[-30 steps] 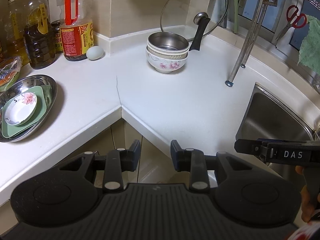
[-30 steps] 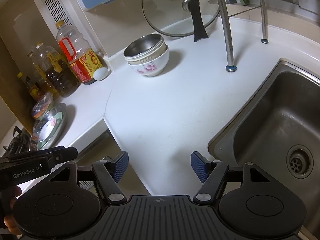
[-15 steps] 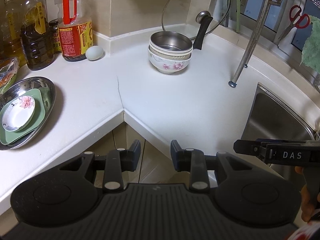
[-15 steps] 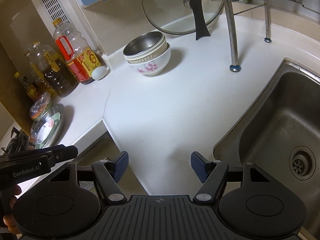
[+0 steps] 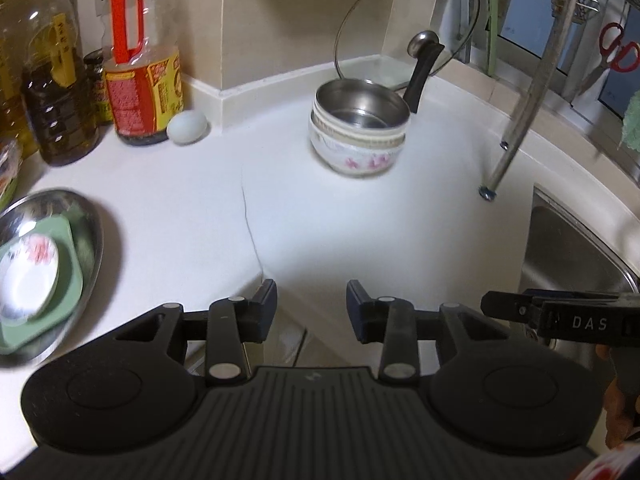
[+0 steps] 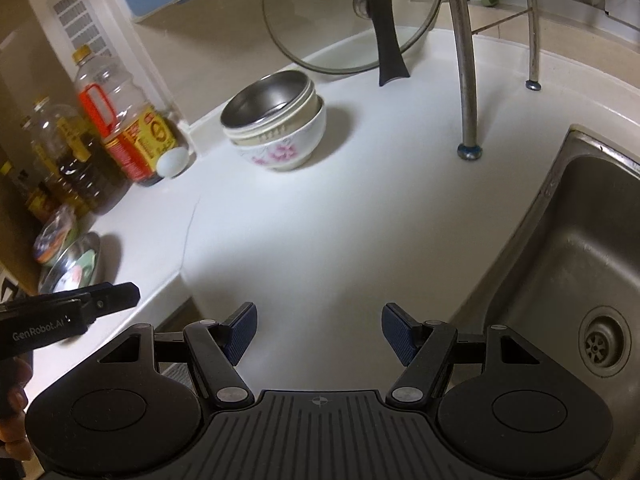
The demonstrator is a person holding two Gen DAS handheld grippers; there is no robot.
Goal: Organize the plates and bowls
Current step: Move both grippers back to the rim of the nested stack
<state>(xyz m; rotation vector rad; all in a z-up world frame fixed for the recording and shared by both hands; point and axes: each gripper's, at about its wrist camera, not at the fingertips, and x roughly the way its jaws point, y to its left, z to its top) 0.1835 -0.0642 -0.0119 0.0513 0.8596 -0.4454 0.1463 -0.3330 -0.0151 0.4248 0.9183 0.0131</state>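
Note:
A stack of bowls (image 5: 358, 140) stands at the back of the white counter: a steel bowl nested in a floral white one; it also shows in the right wrist view (image 6: 276, 132). At the left a steel plate (image 5: 86, 216) holds a green square dish (image 5: 70, 264) and a small floral saucer (image 5: 28, 276); this plate stack is small in the right wrist view (image 6: 76, 264). My left gripper (image 5: 311, 306) is open and empty over the counter's front edge. My right gripper (image 6: 319, 334) is open wider and empty, above the counter left of the sink.
Oil bottles (image 5: 140, 68) and a pale egg (image 5: 187, 127) stand at the back left. A glass pot lid (image 5: 404, 28) leans on the wall behind the bowls. A rack leg (image 5: 516, 120) stands on the counter. The steel sink (image 6: 572, 264) lies at right.
Both grippers have moved forward toward the bowl stack, which now looks nearer. The plate stack has slid toward the left edge of the left wrist view. Both stay open.

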